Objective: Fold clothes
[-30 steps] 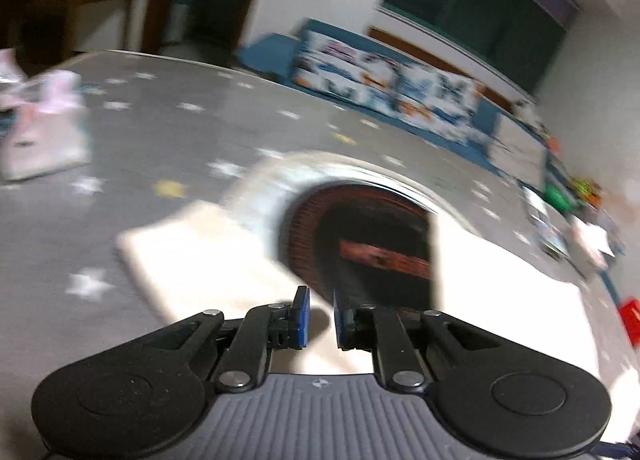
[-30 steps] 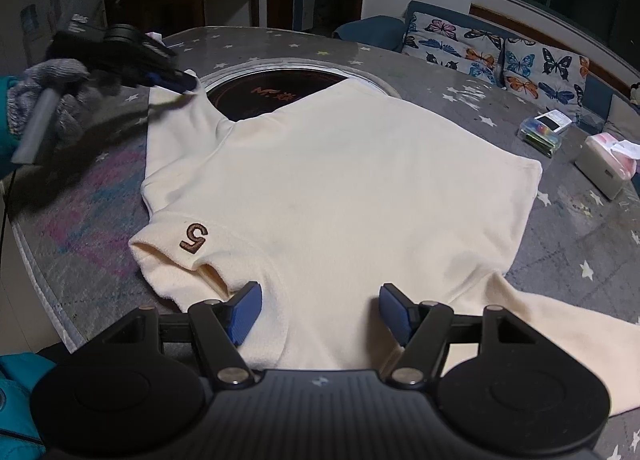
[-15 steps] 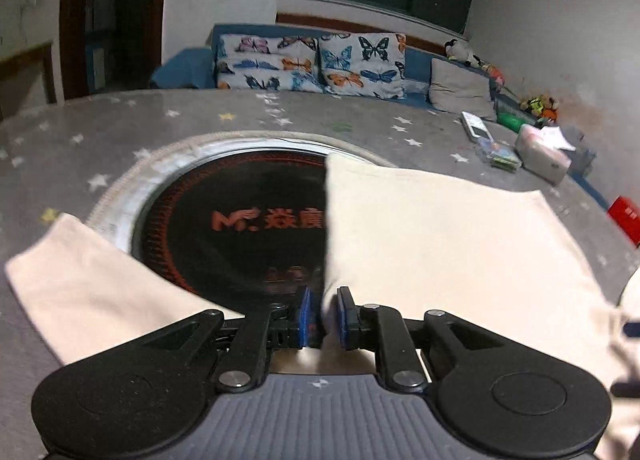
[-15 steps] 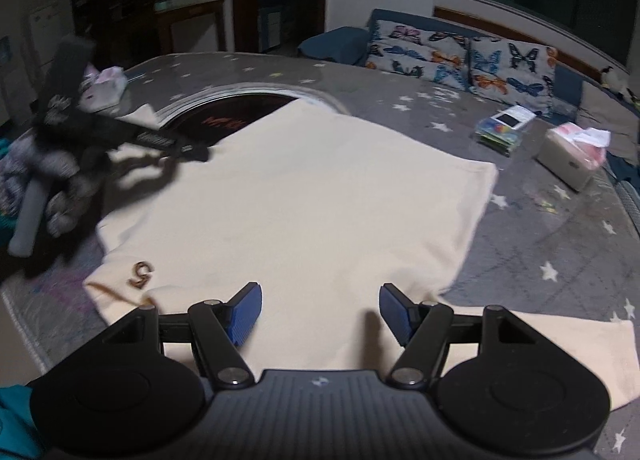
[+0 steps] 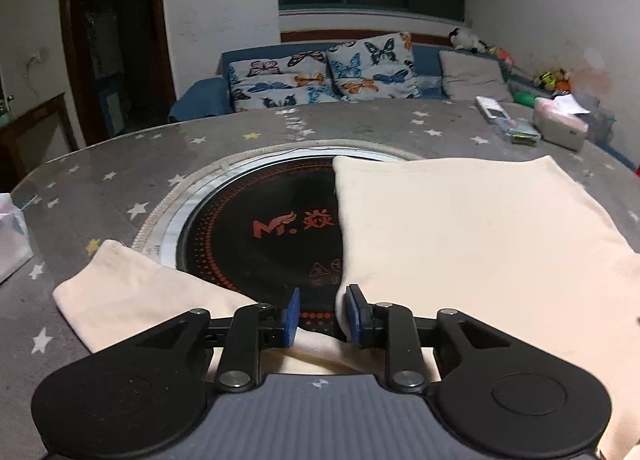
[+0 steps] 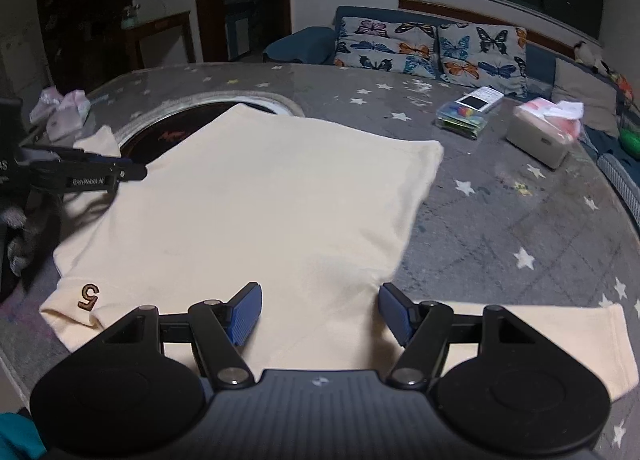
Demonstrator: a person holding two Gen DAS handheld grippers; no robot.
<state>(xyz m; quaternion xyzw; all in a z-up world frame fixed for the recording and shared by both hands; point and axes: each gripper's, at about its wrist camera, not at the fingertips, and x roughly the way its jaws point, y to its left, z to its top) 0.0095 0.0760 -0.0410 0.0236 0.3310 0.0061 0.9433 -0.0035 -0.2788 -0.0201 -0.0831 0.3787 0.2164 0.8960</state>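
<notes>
A cream T-shirt (image 6: pixel 260 196) with a brown "5" on one sleeve lies spread flat on the grey star-patterned table (image 6: pixel 500 212). It also shows in the left wrist view (image 5: pixel 460 228), with one sleeve (image 5: pixel 132 292) lying to the left. My left gripper (image 5: pixel 322 316) is partly open at the shirt's armpit edge, with the cloth against its right pad and no grip on it. It shows from the side in the right wrist view (image 6: pixel 132 171). My right gripper (image 6: pixel 320 312) is open and empty, low over the shirt's near edge.
A round black cooktop (image 5: pixel 260 228) with a metal ring is set in the table, partly under the shirt. A tissue box (image 6: pixel 540 136), a small case (image 6: pixel 464 116) and pink packets (image 6: pixel 64 112) lie on the table. A sofa with butterfly cushions (image 6: pixel 432 48) stands behind.
My left gripper has opened and let go of the shirt edge it was pinching. The shirt now lies flatter. My right gripper has stayed open over the near edge.
</notes>
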